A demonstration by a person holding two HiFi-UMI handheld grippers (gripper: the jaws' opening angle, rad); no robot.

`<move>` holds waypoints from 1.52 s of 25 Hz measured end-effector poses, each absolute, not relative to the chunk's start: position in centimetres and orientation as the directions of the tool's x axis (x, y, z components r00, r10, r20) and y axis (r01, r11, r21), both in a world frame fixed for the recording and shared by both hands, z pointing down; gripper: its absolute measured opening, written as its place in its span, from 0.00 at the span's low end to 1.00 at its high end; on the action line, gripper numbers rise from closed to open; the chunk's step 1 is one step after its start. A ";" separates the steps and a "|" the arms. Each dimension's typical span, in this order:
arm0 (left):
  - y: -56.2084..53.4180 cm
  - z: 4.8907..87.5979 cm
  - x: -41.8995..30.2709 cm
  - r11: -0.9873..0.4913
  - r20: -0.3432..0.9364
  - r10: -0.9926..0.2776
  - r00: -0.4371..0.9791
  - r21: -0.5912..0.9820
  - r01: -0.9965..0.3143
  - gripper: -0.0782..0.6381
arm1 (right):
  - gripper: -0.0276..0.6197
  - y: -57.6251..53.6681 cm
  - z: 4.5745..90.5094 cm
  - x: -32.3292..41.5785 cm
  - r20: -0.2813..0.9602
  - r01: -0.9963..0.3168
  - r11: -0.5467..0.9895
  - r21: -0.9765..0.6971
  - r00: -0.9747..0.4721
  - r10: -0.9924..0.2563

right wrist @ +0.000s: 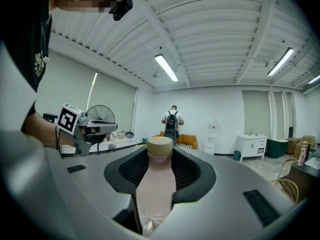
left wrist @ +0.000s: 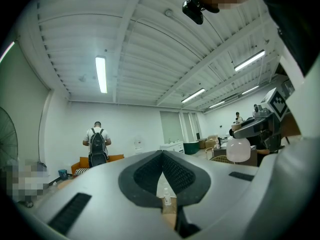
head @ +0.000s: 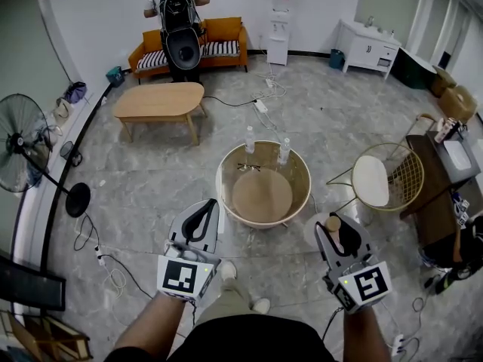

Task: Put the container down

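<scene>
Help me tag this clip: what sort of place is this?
Probably a lounge or break room: an orange sofa, a wooden coffee table and a water dispenser.

Two grippers were in hand: one left gripper (head: pixel 205 211) and one right gripper (head: pixel 337 232). One container (right wrist: pixel 156 184) sat between the right gripper's jaws. Ahead of both grippers stood one round table (head: pixel 226 173), carrying two clear bottles (head: pixel 250 139) (head: pixel 284 151) and one pair of glasses (head: pixel 248 167). Right of the right gripper was one wire chair (head: pixel 385 178). Farther ahead were one wooden coffee table (head: pixel 158 100), one orange sofa (head: pixel 226 36), one water dispenser (head: pixel 279 29) and one person (head: pixel 179 21). Far left of the left gripper stood one fan (head: pixel 19 143).
</scene>
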State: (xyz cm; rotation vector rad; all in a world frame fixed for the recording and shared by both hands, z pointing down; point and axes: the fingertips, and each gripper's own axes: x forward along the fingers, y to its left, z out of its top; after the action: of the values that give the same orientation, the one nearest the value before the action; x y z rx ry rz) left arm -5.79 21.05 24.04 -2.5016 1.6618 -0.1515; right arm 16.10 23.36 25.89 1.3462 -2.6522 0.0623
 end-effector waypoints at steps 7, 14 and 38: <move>18.1 24.2 -6.5 -0.388 0.018 -0.920 0.392 -0.190 -0.902 0.13 | 0.28 21.0 26.0 15.4 0.178 -0.813 0.581 0.038 -0.567 -0.804; 14.9 24.3 -7.2 -0.413 0.004 -0.908 0.419 -0.173 -0.894 0.13 | 0.28 17.5 26.0 14.0 0.166 -0.817 0.575 0.037 -0.562 -0.810; 3.4 26.3 -10.0 -0.500 0.033 -0.864 0.503 -0.182 -0.847 0.13 | 0.28 6.8 27.5 9.7 0.168 -0.850 0.525 0.036 -0.513 -0.842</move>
State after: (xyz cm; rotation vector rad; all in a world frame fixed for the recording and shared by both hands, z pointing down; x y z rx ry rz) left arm -9.97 3.36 26.27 -2.5980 1.4879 -0.1804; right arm 9.73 6.83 27.48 1.4535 -2.5964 0.0753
